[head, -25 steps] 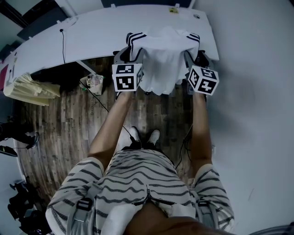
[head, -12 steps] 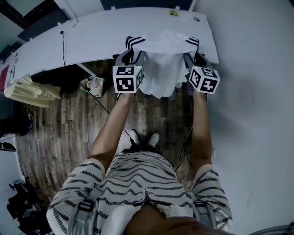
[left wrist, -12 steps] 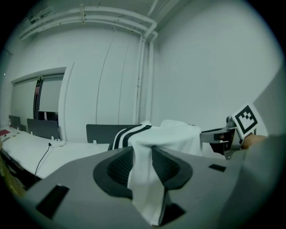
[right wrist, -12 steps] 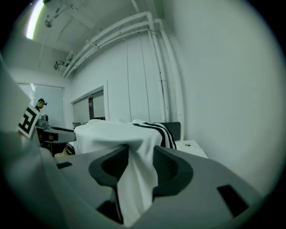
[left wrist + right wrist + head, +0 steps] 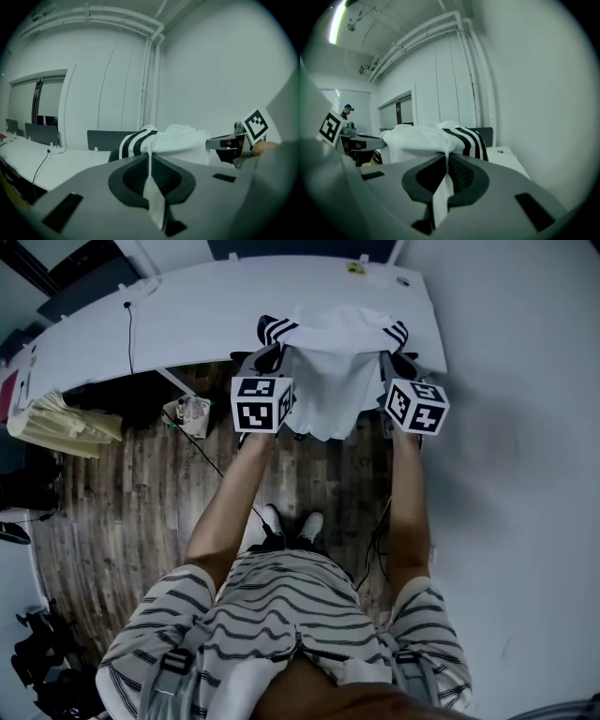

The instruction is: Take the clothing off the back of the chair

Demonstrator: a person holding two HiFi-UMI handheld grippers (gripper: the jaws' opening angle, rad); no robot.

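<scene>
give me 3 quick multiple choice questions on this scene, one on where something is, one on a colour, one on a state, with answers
1. Where does the white garment hang?
A. in a basket
B. between the left gripper and the right gripper
C. on a wall hook

2. What colour are the sleeve stripes?
A. black
B. red
C. yellow

3. How do the left gripper's jaws stand?
A. wide apart, empty
B. shut on a cable
C. shut on the garment's fabric

Answers:
1. B: in the head view the garment drapes between the two marker cubes, one gripper at each side of it.
2. A: both gripper views show black bands on the white sleeves.
3. C: the left gripper view shows the jaws together with a strip of white fabric pinched between them.
</scene>
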